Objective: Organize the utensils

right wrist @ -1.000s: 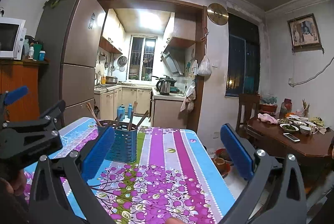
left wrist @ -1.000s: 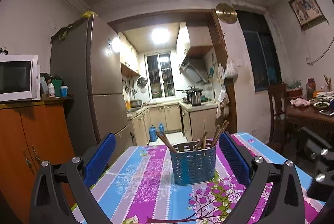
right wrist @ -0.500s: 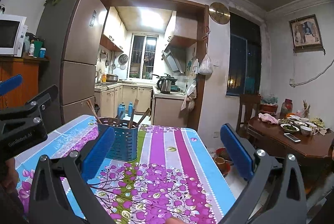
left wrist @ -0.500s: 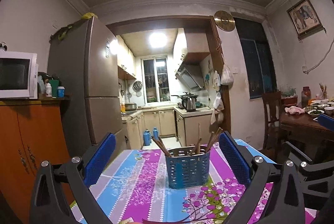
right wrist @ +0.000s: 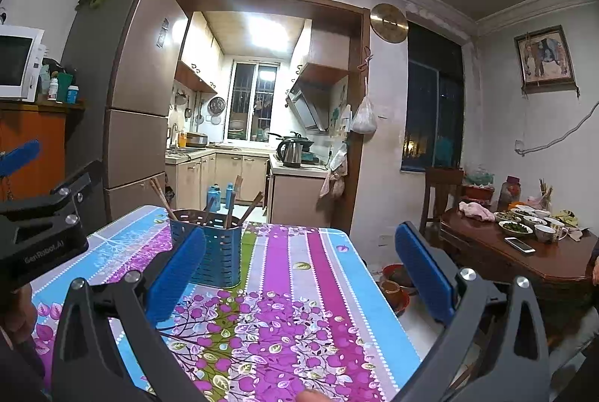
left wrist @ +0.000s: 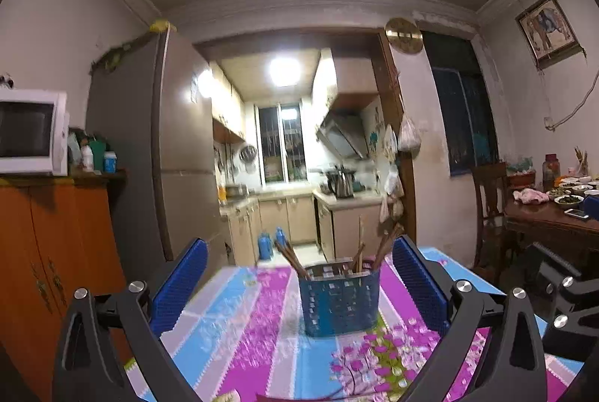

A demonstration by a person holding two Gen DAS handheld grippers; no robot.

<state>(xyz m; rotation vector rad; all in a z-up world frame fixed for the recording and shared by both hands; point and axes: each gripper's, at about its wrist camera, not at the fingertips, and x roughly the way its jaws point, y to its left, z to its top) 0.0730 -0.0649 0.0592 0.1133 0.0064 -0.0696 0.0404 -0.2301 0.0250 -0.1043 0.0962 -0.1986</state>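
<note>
A: So, going from the left: my left gripper [left wrist: 299, 284] hangs level above the table [left wrist: 239, 327], fingers spread wide with nothing between them. I hold it low and square so the blue utensil holder [left wrist: 338, 301] sits framed between the pads.

B: And the utensils?

A: Chopsticks [left wrist: 290, 258] stand in the holder, leaning out at different angles. I see none lying loose on the striped cloth, so this fits either a sorted holder or 1 still waiting to be rearranged.

B: Right side?

A: My right gripper [right wrist: 299, 269] is also released and empty, off to the holder's right; its left pad overlaps the holder [right wrist: 217, 256] in that view, though it looks nearer the camera, not touching. Keeping both apart leaves room for either to reach in.
</note>
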